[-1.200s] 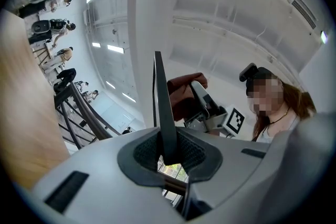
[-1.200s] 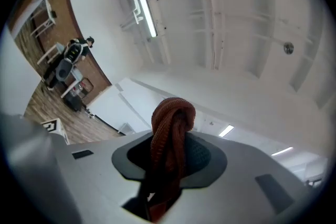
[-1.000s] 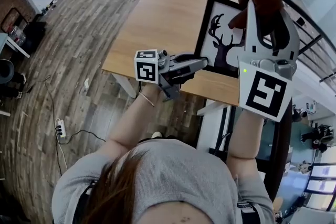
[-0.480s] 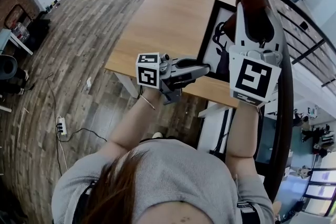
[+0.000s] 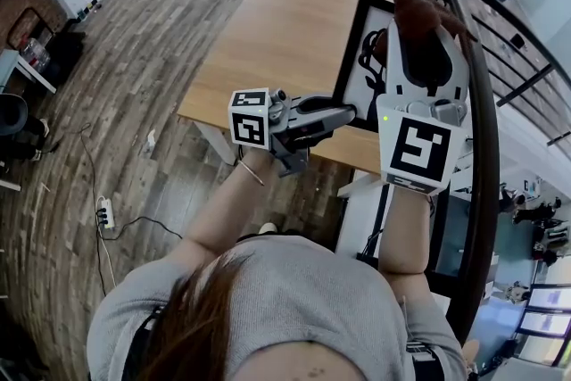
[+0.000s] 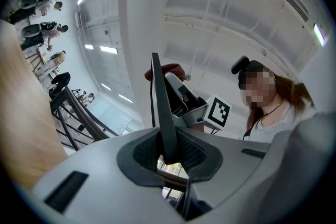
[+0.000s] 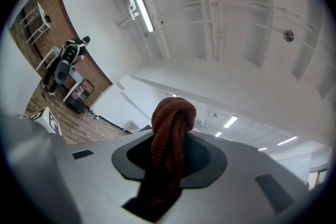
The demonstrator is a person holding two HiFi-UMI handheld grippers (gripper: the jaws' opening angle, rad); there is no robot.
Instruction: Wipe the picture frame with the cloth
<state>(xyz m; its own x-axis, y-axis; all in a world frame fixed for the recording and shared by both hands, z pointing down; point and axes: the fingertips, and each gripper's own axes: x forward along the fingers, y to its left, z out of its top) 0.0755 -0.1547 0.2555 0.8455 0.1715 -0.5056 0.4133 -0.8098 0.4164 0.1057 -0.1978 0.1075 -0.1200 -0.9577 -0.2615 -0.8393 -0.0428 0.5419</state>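
Only head view shows the picture frame face-on.

Both bare forearms reach forward from the body. The left gripper lies on its side and points to the right in the head view, with its marker cube at the wrist end. Its jaws are closed on the thin black edge of the picture frame. The right gripper points away from the person, tilted a little upward. Its jaws press on the bunched brown cloth. The two grippers are near each other, the right one further forward.
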